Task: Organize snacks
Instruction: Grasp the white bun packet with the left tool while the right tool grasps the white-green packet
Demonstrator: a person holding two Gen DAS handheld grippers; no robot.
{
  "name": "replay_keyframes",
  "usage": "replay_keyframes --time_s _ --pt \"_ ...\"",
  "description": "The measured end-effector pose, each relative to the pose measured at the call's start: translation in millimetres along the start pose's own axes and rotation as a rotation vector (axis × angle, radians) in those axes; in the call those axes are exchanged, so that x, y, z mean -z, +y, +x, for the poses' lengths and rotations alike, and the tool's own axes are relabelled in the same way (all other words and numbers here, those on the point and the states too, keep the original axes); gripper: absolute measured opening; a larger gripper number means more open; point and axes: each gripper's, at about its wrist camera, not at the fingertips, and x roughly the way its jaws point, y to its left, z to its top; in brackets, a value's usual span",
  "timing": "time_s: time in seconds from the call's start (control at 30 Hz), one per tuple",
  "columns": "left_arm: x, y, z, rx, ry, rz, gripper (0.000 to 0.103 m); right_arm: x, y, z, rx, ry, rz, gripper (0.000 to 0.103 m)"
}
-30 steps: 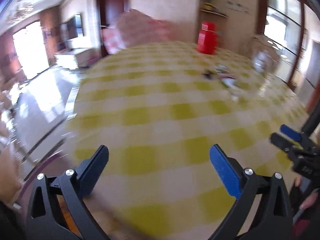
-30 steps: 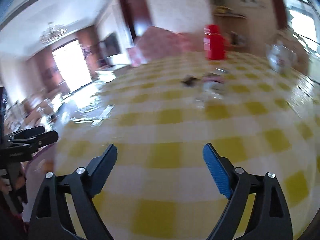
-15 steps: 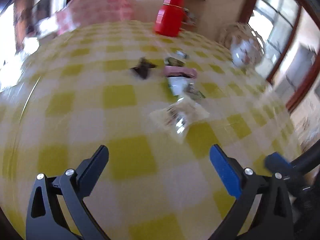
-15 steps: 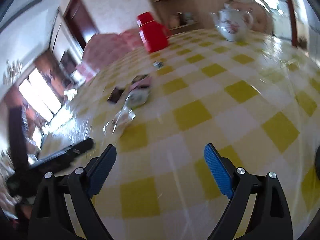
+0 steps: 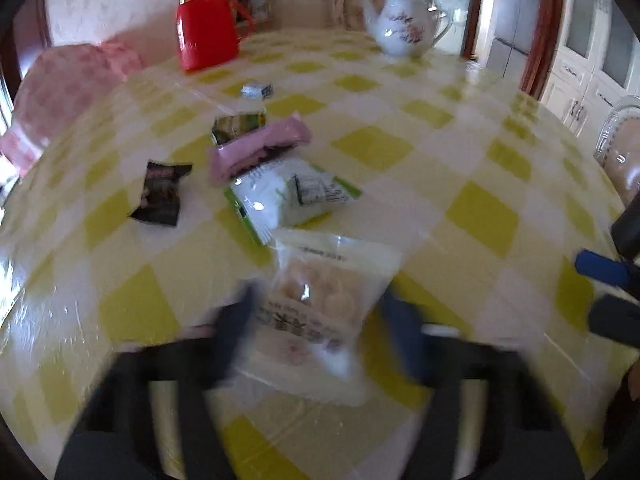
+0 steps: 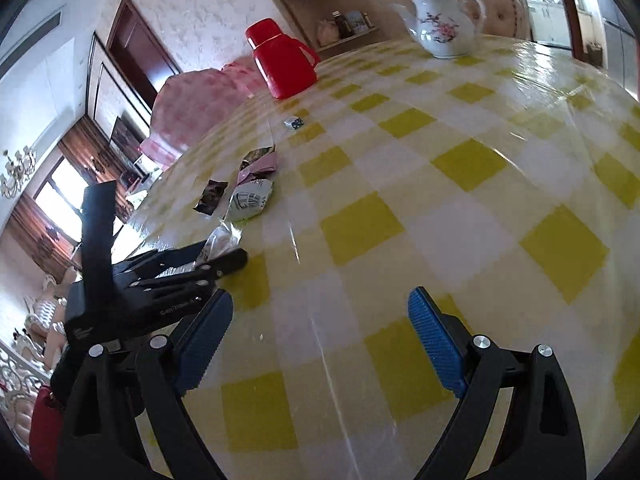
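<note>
Low in the left wrist view, the left gripper [image 5: 320,320] is blurred, jaws closing around a clear snack bag [image 5: 320,312] that lies flat on the yellow-and-white checked tablecloth [image 5: 440,184]; the bag sits between the fingers, but whether the pads press it yet is lost in the blur. Just above it, mid frame, lies a white-and-green packet [image 5: 280,196], touching a pink packet [image 5: 260,148] behind it, with a dark green packet [image 5: 238,126] at the pink one's upper edge. Left of these, apart, a small black packet [image 5: 162,194]. Further up, a tiny white wrapped piece [image 5: 256,90]. Upper left, a red thermos [image 5: 204,20]; top centre-right, a white flowered teapot [image 5: 404,24]. Right edge shows the right gripper [image 5: 608,292] fingers, one blue pad visible. Right wrist view: right gripper [image 6: 320,336] jaws wide apart, nothing between them, over bare cloth at bottom centre; left gripper [image 6: 188,264] at mid left with the clear bag [image 6: 220,240] at its tips. Packets cluster at centre left, thermos [image 6: 282,58] and teapot [image 6: 442,26] along the top.
</note>
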Motion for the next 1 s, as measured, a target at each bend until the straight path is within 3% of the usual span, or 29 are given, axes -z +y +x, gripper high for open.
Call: replay_keyframes --time_s 0.13,0.43,0.53,0.73,0.8,0.83,0.9,0.93,1.0 --pt "12 8 -15 -0.018 -0.040 -0.038 0.041 -17 13 21 0.017 0.005 -0.054 0.087" --pt "44 97 -56 -0.027 -0.213 -0.507 0.040 -66 66 104 -0.026 0.042 -0.039 0.087" --pt "48 107 -58 0.006 -0.241 -0.562 0.040 -74 91 128 0.006 0.056 -0.077 0.087" --pt "49 111 -52 0.068 -0.209 -0.578 0.041 -80 129 170 0.151 0.132 -0.227 0.087" --pt "48 111 -51 0.079 -0.206 -0.578 0.041 -75 135 171 0.194 0.139 -0.300 0.070" --pt "49 111 -51 0.084 -0.207 -0.580 0.041 -74 134 167 0.219 0.126 -0.320 0.054" --pt "49 112 -50 0.094 -0.205 -0.577 0.041 -72 124 156 0.212 0.105 -0.304 0.051" --pt "49 112 -50 0.095 -0.205 -0.576 0.041 -72 115 148 0.194 0.087 -0.282 0.042" --pt "49 111 -51 0.099 -0.207 -0.575 0.041 -70 100 128 0.175 0.051 -0.243 0.042"
